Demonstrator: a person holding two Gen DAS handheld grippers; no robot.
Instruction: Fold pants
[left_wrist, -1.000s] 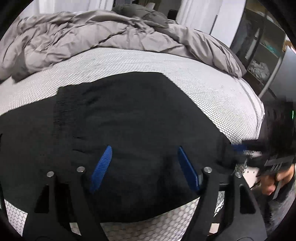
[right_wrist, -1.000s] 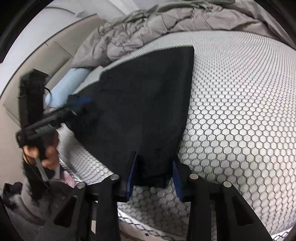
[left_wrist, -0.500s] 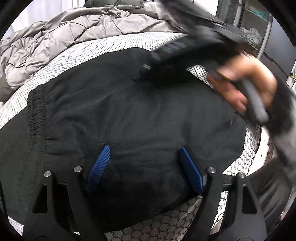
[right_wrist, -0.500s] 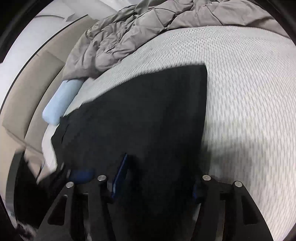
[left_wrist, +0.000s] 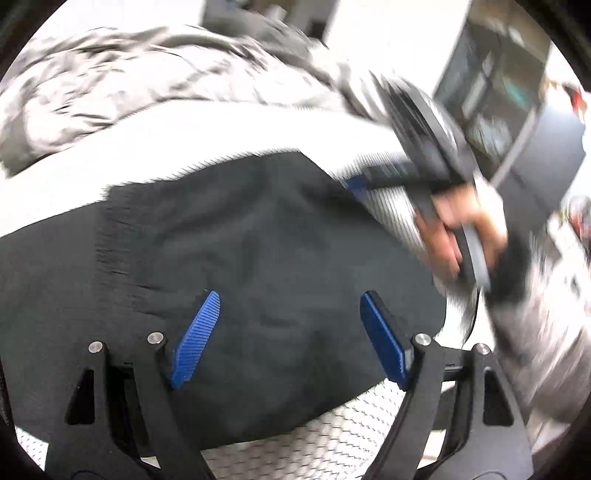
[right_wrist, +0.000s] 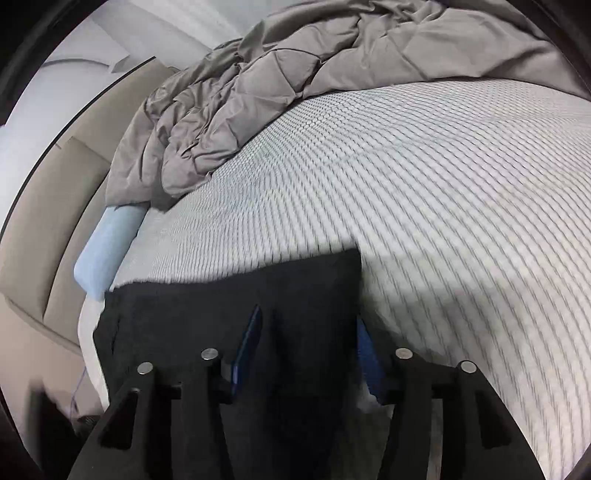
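Black pants (left_wrist: 258, 258) lie folded on the white honeycomb-pattern mattress (right_wrist: 443, 184), near its front edge, elastic waistband bunched on the left in the left wrist view. Left gripper (left_wrist: 288, 332) hovers over the pants, blue pads (left_wrist: 195, 332) spread wide, nothing pinched between them; its jaws have opened a bit more over the last second. Right gripper (right_wrist: 306, 354) sits low over the far corner of the pants, where black cloth meets bare mattress; its jaws have just been opening, cloth runs between the pads, but the pads look clear of it, so no grip visible. In the left wrist view the right gripper shows as a blurred black body at the pants' far right corner, with the person's hand (left_wrist: 458, 236) wrapped around its handle and a dark sleeve cuff behind it. Grey quilt (right_wrist: 295, 74) is bunched at the back of the mattress. Light blue pillow (right_wrist: 107, 251) sits at the mattress edge against a beige headboard (right_wrist: 44, 229). Left view is motion-blurred; dark shelving at upper right, details unreadable.
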